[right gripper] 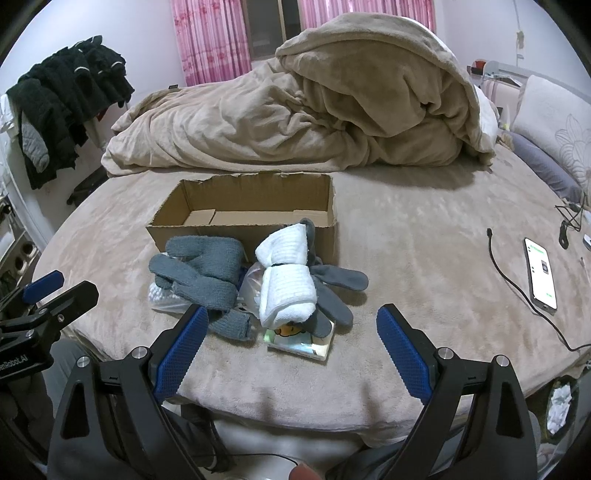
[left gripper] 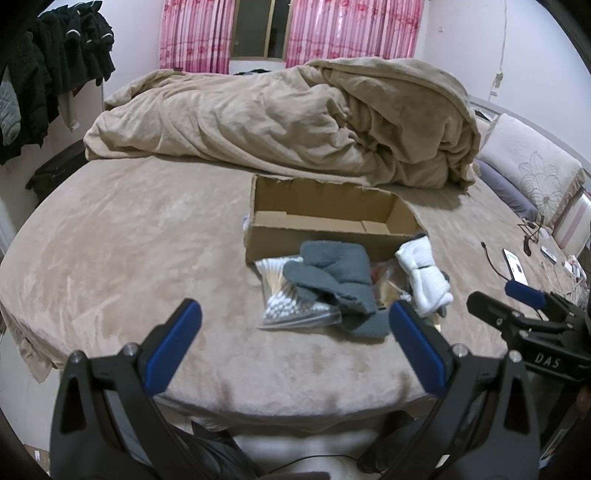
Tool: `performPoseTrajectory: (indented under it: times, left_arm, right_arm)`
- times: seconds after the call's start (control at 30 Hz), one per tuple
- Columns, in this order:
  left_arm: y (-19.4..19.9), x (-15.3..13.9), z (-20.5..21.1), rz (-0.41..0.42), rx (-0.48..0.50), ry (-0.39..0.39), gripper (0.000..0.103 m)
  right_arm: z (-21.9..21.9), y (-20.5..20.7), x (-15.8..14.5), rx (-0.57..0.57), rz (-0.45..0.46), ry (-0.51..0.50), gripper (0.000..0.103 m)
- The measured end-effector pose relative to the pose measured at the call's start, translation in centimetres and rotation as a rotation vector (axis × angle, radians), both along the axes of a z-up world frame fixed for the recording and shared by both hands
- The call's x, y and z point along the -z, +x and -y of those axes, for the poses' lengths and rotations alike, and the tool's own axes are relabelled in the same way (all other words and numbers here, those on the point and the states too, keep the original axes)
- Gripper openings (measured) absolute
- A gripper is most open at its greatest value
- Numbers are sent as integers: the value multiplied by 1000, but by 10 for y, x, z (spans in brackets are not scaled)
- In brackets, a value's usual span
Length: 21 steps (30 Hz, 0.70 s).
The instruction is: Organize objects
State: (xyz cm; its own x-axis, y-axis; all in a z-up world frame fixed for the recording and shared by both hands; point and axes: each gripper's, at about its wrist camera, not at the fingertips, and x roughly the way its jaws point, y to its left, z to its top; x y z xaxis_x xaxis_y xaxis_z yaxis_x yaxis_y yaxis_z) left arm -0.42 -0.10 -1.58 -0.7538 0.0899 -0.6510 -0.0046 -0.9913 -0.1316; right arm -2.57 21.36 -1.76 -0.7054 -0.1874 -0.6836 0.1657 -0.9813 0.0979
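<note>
A bed (left gripper: 110, 240) covered in a soft tan plush sheet fills both views. Near its middle sits an open cardboard box (left gripper: 325, 221) (right gripper: 251, 206), shallow and rectangular, with a ragged torn rim and a bare bottom.

Just in front of the box lies a small heap. A fuzzy grey knit glove (left gripper: 332, 280) (right gripper: 203, 273) lies over a clear plastic bag of cotton swabs (left gripper: 284, 299) (right gripper: 162, 295), hiding most of it. Beside it is a white ribbed sock roll (left gripper: 424, 280) (right gripper: 288, 280), soft and cylindrical, resting on a second grey glove (right gripper: 336, 284) whose fingers spread out to the right. Under these, a flat, shiny packet (right gripper: 303, 341) shows a yellow cartoon face; its print is too small to read. More crinkled plastic between the items is hard to make out.

The left gripper (left gripper: 295, 343) hovers near the heap, its black jaws with smooth blue pads wide apart, holding nothing. The right gripper (right gripper: 291, 350) (left gripper: 517, 306) also hovers near it, jaws with ribbed blue pads wide apart and empty.

Behind the box, a crumpled tan blanket (left gripper: 295, 118) (right gripper: 314, 110) is piled up. A phone (right gripper: 541, 273) with a lit screen and a black cable (right gripper: 509, 273) lie at right. Pink curtains (left gripper: 332, 29) hang behind.
</note>
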Motion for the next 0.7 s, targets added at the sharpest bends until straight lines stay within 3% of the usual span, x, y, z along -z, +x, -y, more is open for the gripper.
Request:
performPoseTrajectory:
  times: [0.7]
  left_arm:
    - [-1,0,0,0,0,0,102]
  right_arm:
    - [0,-4,2,7,8,-6,95]
